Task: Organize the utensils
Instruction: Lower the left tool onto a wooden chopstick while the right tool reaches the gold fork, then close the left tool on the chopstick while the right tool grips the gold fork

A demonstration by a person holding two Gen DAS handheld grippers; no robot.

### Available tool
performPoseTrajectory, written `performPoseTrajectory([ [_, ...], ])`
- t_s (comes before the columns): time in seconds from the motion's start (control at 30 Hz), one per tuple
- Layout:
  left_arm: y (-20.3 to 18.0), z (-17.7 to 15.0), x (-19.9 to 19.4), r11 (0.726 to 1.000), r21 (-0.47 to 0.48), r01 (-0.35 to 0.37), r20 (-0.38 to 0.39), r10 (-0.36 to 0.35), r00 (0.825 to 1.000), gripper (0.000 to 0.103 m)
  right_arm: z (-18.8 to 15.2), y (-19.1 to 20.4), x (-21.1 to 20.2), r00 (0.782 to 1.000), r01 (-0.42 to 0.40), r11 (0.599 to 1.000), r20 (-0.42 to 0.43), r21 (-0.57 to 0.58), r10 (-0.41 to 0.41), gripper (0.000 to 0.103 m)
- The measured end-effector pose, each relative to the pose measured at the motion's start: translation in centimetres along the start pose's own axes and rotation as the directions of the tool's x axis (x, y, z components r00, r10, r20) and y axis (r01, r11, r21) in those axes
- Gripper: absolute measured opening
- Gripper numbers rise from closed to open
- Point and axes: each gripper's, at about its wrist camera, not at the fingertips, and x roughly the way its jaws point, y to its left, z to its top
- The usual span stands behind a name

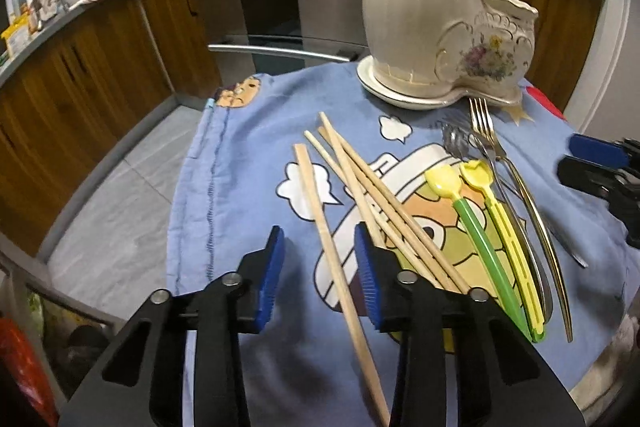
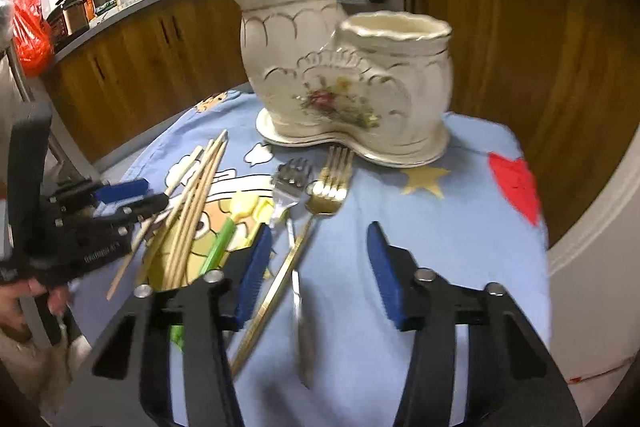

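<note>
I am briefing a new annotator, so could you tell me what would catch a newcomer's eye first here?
The cream ceramic holder, two joined pots with a painted flower spray, stands at the far edge of the blue cartoon cloth. In front of it lie loose utensils: wooden chopsticks to the left, yellow plastic spoons and metal forks to the right. Both the left gripper and right gripper hover open above them.

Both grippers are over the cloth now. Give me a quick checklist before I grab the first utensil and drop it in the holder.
1. Left gripper open, empty: ok.
2. Right gripper open, empty: ok.
3. Chopstick between left fingers, apart from the other chopsticks: ok.
4. Holder upright, both openings free: ok.
5. Forks separated for a clean pick: not ok, they overlap.
6. Grippers clear of each other: ok.
</note>
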Motion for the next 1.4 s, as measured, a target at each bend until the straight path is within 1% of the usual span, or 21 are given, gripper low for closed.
performPoseTrajectory([
  [0.03,-0.1,0.0,0.2,1.0,0.004,0.003,-0.004,-0.003,1.0,0.028,0.2,0.1,0.6,1.0,-0.011,1.0,-0.015,0.008,0.011,0.038],
  [0.07,-0.1,-0.1,0.4,1.0,0.009,0.008,-0.012,-0.008,1.0,0.026,0.3,0.1,0.9,1.0,-0.015,1.0,-0.023,0.011,0.015,0.035],
  [0.1,-0.1,-0.1,0.4,1.0,0.013,0.011,-0.004,-0.011,1.0,0.024,0.4,0.2,1.5,0.999,-0.02,1.0,-0.04,0.019,0.021,0.029],
  [0.13,-0.1,-0.2,0.5,1.0,0.014,0.011,-0.001,-0.011,1.0,0.023,0.4,0.2,1.9,0.998,-0.019,0.999,-0.052,0.025,0.02,0.027],
  [0.23,0.0,0.0,0.5,1.0,0.014,0.021,0.002,-0.021,1.0,0.02,0.4,0.2,2.8,0.995,-0.033,0.998,-0.09,0.046,0.037,0.023],
  [0.33,0.1,0.1,0.6,1.0,0.009,0.025,0.003,-0.025,1.0,0.019,0.3,0.0,3.5,0.994,-0.019,0.998,-0.111,0.06,0.026,0.022],
  [0.37,0.1,0.2,0.7,1.0,0.006,0.027,0.004,-0.027,1.0,0.019,0.3,0.0,3.7,0.993,-0.019,0.998,-0.114,0.065,0.026,0.022],
  [0.4,0.1,0.2,0.7,1.0,0.005,0.026,0.005,-0.026,1.0,0.019,0.3,-0.1,3.9,0.993,-0.02,0.997,-0.113,0.073,0.028,0.019],
  [0.43,0.0,0.3,0.9,1.0,0.007,0.023,0.008,-0.023,1.0,0.019,0.3,-0.1,3.9,0.994,-0.018,0.997,-0.11,0.075,0.026,0.019],
  [0.47,0.0,0.4,0.9,1.0,0.009,0.021,0.01,-0.021,1.0,0.019,0.4,-0.2,4.0,0.994,-0.022,0.996,-0.108,0.081,0.031,0.016],
  [0.5,0.1,0.4,0.9,1.0,0.011,0.019,0.011,-0.019,1.0,0.018,0.4,-0.2,4.0,0.993,-0.031,0.996,-0.107,0.085,0.04,0.011],
  [0.53,-0.1,0.4,0.9,1.0,0.015,0.01,0.014,-0.01,1.0,0.013,0.4,-0.1,3.9,0.994,-0.027,0.996,-0.104,0.085,0.036,0.01],
  [0.57,-0.1,0.4,0.9,1.0,0.018,0.001,0.016,-0.002,1.0,0.01,0.3,-0.1,3.6,0.994,-0.024,0.996,-0.105,0.082,0.033,0.01],
  [0.67,0.0,0.2,0.9,1.0,0.021,-0.006,0.025,0.005,1.0,0.007,0.1,0.0,3.3,0.995,-0.027,0.997,-0.095,0.077,0.034,0.008],
  [0.77,0.1,0.1,0.8,1.0,0.009,0.0,0.031,-0.001,1.0,0.007,-0.3,-0.6,2.5,0.997,-0.032,0.994,-0.072,0.105,0.04,0.008],
  [0.97,0.7,-0.1,0.2,0.998,-0.035,0.047,0.044,-0.046,0.998,0.006,-1.2,-1.6,-0.4,0.999,-0.039,0.993,-0.015,0.11,0.041,0.007],
  [1.07,0.7,-0.3,-0.6,0.998,-0.037,0.05,0.069,-0.048,0.996,0.006,-1.5,-1.8,-1.3,0.999,-0.04,0.992,0.011,0.116,0.039,0.007],
  [1.17,0.6,-0.2,-1.9,0.996,-0.044,0.075,0.108,-0.07,0.992,0.006,-1.7,-2.3,-3.0,0.997,-0.058,0.99,0.065,0.126,0.05,0.006],
  [1.3,0.5,0.4,-3.9,0.991,-0.051,0.122,0.168,-0.112,0.979,0.006,-1.7,-1.9,-4.9,0.989,-0.06,0.994,0.14,0.091,0.047,0.006],
  [1.33,0.5,0.6,-4.5,0.989,-0.05,0.14,0.187,-0.129,0.974,0.006,-1.7,-1.7,-5.4,0.986,-0.063,0.995,0.162,0.08,0.049,0.006],
  [1.4,0.4,0.9,-5.9,0.988,-0.042,0.152,0.226,-0.138,0.964,0.006,-1.7,-1.5,-6.8,0.976,-0.064,0.996,0.211,0.055,0.051,0.005],
])
